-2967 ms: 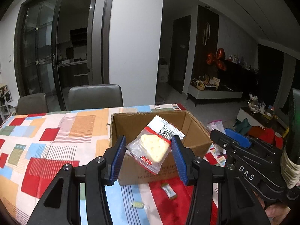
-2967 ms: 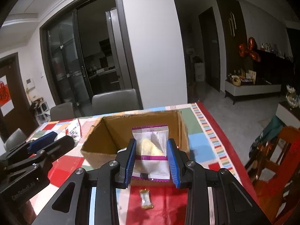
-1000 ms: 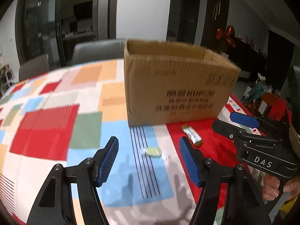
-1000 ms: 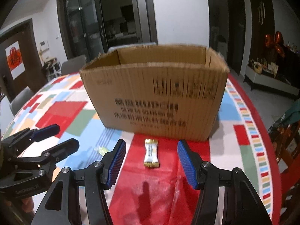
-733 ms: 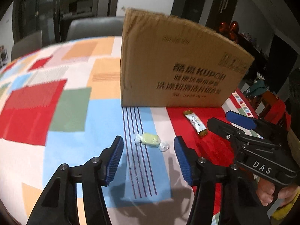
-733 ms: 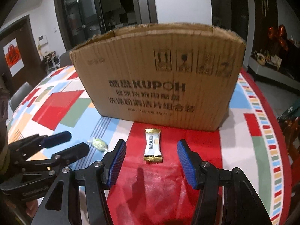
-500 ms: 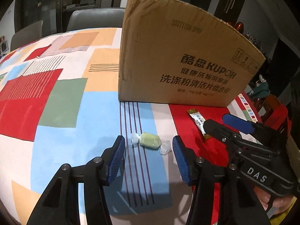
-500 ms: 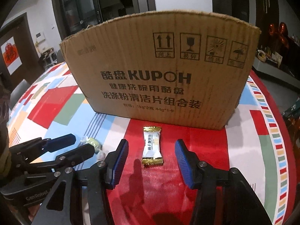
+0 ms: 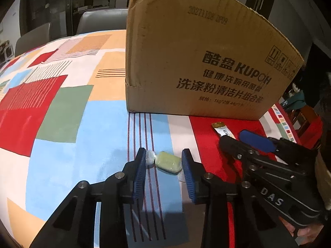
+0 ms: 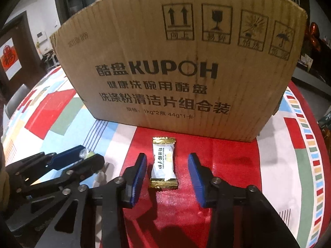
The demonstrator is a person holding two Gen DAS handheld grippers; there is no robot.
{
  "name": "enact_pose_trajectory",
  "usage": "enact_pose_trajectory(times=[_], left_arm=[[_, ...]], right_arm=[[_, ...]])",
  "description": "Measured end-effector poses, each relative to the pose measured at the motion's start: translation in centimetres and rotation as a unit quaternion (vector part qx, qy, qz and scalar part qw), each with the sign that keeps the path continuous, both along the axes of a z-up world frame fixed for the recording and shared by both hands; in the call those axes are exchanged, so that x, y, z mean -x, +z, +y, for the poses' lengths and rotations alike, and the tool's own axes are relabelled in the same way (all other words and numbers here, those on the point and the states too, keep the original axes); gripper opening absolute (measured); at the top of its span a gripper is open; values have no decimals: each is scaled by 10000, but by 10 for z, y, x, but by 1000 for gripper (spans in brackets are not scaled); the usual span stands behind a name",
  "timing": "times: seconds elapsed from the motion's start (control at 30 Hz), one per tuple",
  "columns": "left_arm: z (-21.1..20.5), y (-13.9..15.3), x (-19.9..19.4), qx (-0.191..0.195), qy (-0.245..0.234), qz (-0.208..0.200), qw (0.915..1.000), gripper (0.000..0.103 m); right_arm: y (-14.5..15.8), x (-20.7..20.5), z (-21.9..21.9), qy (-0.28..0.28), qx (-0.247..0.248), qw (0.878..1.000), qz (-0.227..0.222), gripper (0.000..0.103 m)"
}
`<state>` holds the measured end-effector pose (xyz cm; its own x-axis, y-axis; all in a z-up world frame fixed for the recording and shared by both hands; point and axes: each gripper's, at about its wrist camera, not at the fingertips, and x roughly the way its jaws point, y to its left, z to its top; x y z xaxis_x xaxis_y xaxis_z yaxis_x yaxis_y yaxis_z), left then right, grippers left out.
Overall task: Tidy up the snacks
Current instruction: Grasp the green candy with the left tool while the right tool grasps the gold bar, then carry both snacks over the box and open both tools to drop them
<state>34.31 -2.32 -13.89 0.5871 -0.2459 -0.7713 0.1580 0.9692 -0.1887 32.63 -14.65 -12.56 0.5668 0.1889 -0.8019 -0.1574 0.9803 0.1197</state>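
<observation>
A green wrapped candy (image 9: 167, 162) lies on the patterned tablecloth between the blue pads of my left gripper (image 9: 163, 161), which is open and close around it, the pads near its twisted ends. A white and gold candy bar (image 10: 163, 163) lies on the red patch between the pads of my right gripper (image 10: 167, 165), open with gaps on both sides. The brown cardboard box (image 10: 175, 62) stands just behind both; its inside is hidden. The right gripper (image 9: 244, 140) shows in the left wrist view, the left gripper (image 10: 86, 157) in the right wrist view.
The tablecloth (image 9: 62, 111) has red, blue, green and orange patches. Grey chairs (image 9: 99, 20) stand behind the table at the far left. The table's right edge (image 10: 314, 165) runs along a striped border.
Both grippers released snack packets into the box, dropped to the table in front of it and moved forward. Each now straddles its candy, with the jaws narrower than a second ago.
</observation>
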Motion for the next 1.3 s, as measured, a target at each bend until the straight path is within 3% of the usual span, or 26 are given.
enact_pose_trajectory(times=[0.17, 0.4, 0.77, 1.3], left_arm=[[8, 1, 2, 214, -42, -14, 9998, 30], [8, 6, 7, 213, -74, -51, 9997, 28], [7, 35, 29, 224, -108, -371, 9990, 28], [2, 105, 76, 138, -191, -1058, 9941, 28]], right_arm=[[-4, 1, 3, 21, 80, 10000, -45, 24], [-6, 5, 3, -2, 11, 10000, -45, 23], [33, 31, -6, -31, -156, 9994, -305, 23], [103, 79, -25, -146, -327, 9947, -968, 23]])
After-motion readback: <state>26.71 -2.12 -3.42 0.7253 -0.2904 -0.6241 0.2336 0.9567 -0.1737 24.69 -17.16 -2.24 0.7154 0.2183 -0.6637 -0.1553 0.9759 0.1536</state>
